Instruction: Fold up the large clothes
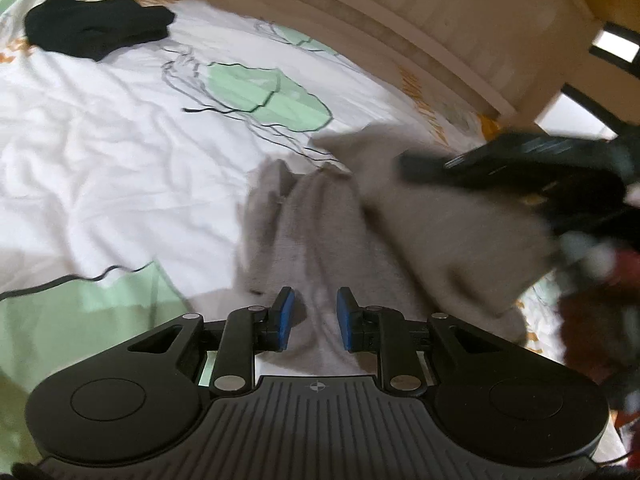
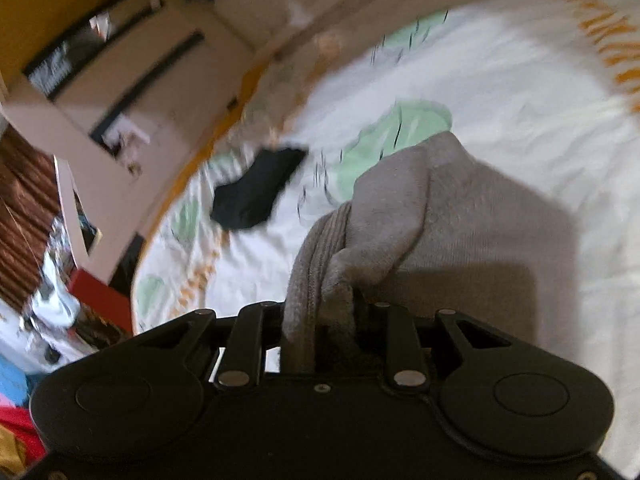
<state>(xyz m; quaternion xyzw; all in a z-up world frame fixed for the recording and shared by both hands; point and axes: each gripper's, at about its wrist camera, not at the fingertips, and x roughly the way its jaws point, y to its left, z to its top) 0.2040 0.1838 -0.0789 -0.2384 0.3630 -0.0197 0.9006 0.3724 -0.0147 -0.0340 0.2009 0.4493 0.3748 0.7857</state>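
A grey garment (image 1: 400, 232) lies bunched on the white bedsheet (image 1: 100, 160) with green prints. My left gripper (image 1: 315, 318) is open with its blue pads (image 1: 285, 316) a small gap apart, just above a grey fold, holding nothing. My right gripper (image 2: 320, 320) is shut on a bunched ribbed edge of the grey garment (image 2: 460, 216) and lifts it off the sheet; its fingertips are hidden by cloth. The right gripper also shows blurred in the left wrist view (image 1: 520, 172), over the garment's far right side.
A folded black garment (image 1: 96, 26) lies at the far left of the bed, also in the right wrist view (image 2: 256, 188). A curved pale wooden bed frame (image 1: 460, 28) borders the bed. A cardboard box (image 2: 132, 72) and clutter stand beside the bed.
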